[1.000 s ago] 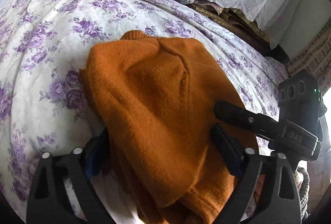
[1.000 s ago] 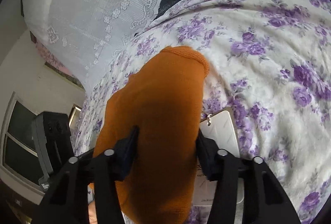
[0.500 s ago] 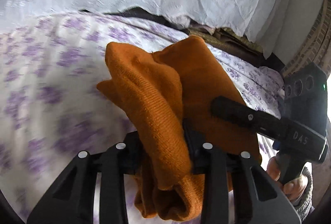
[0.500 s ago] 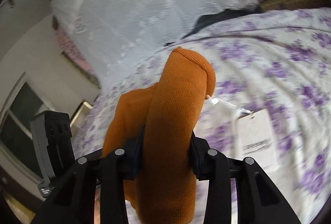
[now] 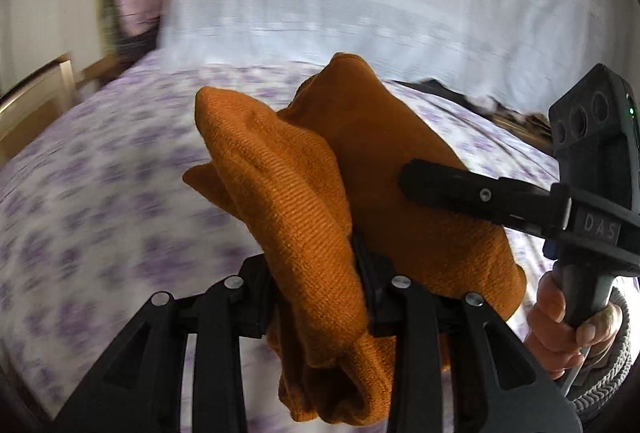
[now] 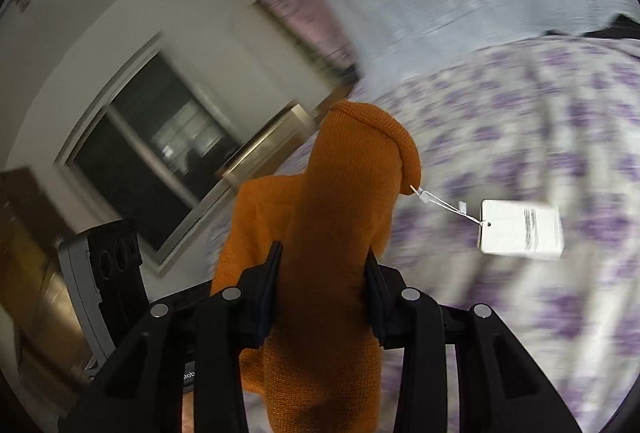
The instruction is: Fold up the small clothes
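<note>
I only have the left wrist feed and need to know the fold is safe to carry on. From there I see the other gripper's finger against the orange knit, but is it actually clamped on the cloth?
Observer: Yes. In the right wrist view the right gripper has both pads pressed on a bunched fold of the orange sweater.
Operator: Anything dangling from the garment that I can't see?
Observer: A white paper tag hangs on a thin string from the sweater's rolled edge, swinging free above the floral bedspread.
Operator: What lies beyond the bed on that side?
Observer: A dark window in a pale wall, blurred, past the bed's corner.
</note>
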`<act>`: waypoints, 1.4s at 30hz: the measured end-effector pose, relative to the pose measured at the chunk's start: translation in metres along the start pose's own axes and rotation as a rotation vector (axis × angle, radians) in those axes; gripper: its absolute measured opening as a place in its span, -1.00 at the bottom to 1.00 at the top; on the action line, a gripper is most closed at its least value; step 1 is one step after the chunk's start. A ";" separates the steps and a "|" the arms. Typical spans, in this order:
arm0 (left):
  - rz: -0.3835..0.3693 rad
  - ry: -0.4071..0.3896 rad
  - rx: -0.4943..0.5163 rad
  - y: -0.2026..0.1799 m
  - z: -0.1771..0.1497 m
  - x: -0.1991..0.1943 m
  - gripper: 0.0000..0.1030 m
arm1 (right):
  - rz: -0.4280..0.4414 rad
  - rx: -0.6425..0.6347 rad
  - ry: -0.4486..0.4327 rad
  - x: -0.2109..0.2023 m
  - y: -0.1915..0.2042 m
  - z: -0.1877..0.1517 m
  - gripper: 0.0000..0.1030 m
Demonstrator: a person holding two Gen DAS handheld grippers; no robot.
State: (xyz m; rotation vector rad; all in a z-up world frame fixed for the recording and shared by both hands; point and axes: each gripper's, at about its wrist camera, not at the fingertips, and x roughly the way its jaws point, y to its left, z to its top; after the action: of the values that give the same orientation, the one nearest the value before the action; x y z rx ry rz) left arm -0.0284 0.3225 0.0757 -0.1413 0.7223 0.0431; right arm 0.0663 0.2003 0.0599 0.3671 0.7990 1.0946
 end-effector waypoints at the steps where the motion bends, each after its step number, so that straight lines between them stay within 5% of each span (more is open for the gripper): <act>1: 0.018 -0.004 -0.022 0.017 -0.004 -0.007 -0.39 | 0.016 -0.005 0.017 0.013 0.009 0.000 -0.25; 9: 0.105 -0.006 -0.184 0.119 -0.046 -0.031 -0.39 | 0.081 -0.059 0.162 0.104 0.065 -0.027 -0.25; 14: 0.123 0.020 -0.255 0.153 -0.074 -0.013 -0.38 | 0.073 -0.036 0.232 0.145 0.053 -0.045 -0.25; 17: 0.105 0.055 -0.315 0.167 -0.092 0.007 -0.32 | -0.016 -0.018 0.262 0.160 0.025 -0.060 -0.24; 23: 0.149 0.021 -0.417 0.178 -0.110 0.015 0.44 | -0.057 -0.027 0.267 0.161 0.005 -0.074 0.00; 26: 0.118 0.029 -0.452 0.185 -0.114 0.017 0.47 | -0.117 -0.145 0.220 0.151 0.024 -0.077 0.01; 34: 0.367 0.008 -0.405 0.149 -0.116 -0.011 0.55 | -0.215 -0.357 0.033 0.093 0.059 -0.097 0.07; 38: 0.489 -0.018 -0.361 0.128 -0.119 -0.032 0.57 | -0.219 -0.328 0.025 0.076 0.059 -0.102 0.33; 42: 0.610 -0.057 -0.321 0.098 -0.132 -0.063 0.81 | -0.198 -0.302 0.042 0.056 0.061 -0.114 0.47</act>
State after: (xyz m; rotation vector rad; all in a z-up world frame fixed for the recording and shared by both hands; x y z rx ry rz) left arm -0.1710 0.4014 0.0089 -0.2210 0.6763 0.7453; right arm -0.0437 0.2643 -0.0003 0.0101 0.6779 1.0202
